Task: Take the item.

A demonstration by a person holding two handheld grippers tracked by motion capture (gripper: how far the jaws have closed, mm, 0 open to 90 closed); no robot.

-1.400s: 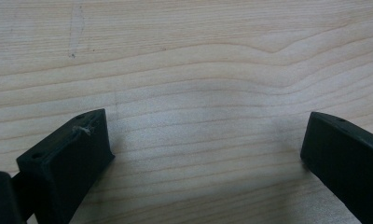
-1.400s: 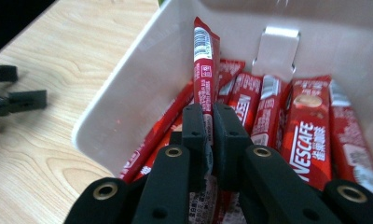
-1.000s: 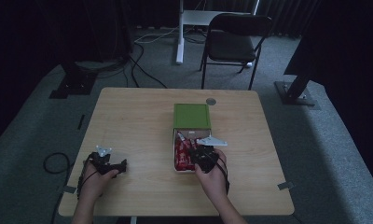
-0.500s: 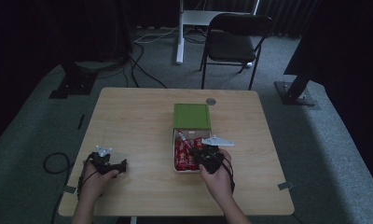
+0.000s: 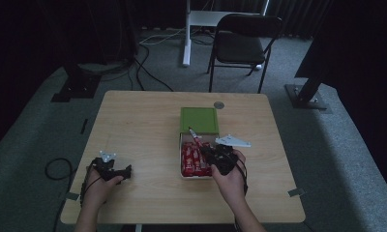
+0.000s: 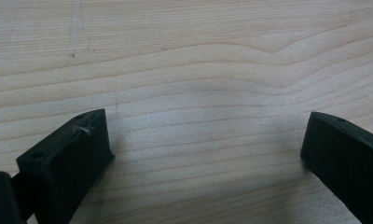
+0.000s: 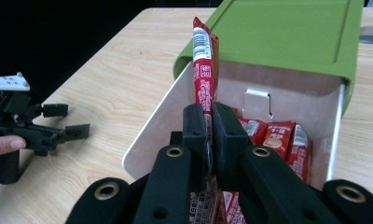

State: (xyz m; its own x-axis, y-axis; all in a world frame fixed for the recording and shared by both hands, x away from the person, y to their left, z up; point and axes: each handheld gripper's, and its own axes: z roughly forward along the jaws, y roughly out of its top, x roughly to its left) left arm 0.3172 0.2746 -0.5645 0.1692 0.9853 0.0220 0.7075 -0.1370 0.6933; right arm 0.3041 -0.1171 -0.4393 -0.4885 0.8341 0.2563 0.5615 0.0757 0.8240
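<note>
A white box [image 5: 181, 155] with a green lid [image 5: 199, 119] slid back sits mid-table and holds several red stick packets [image 5: 191, 159]. My right gripper [image 7: 210, 122] is shut on one red packet [image 7: 203, 60], which stands upright above the box [image 7: 149, 140]; in the high view that packet [image 5: 194, 135] sticks out toward the lid from the right gripper [image 5: 207, 151]. The left gripper [image 5: 127, 171] rests on the table at the front left, and in its own view the jaws stand wide apart over bare wood [image 6: 203, 93], the left gripper [image 6: 205, 147] holding nothing.
A wooden table [image 5: 133, 121] carries a small round grey disc [image 5: 218, 105] at its far edge. Behind it stand a black folding chair [image 5: 245, 38] and a white stand [image 5: 187, 34]. Cables [image 5: 148, 72] lie on the grey floor.
My right gripper has risen a little with the red packet pinched in it, drawing the packet up out of the box. The left gripper has stayed put.
</note>
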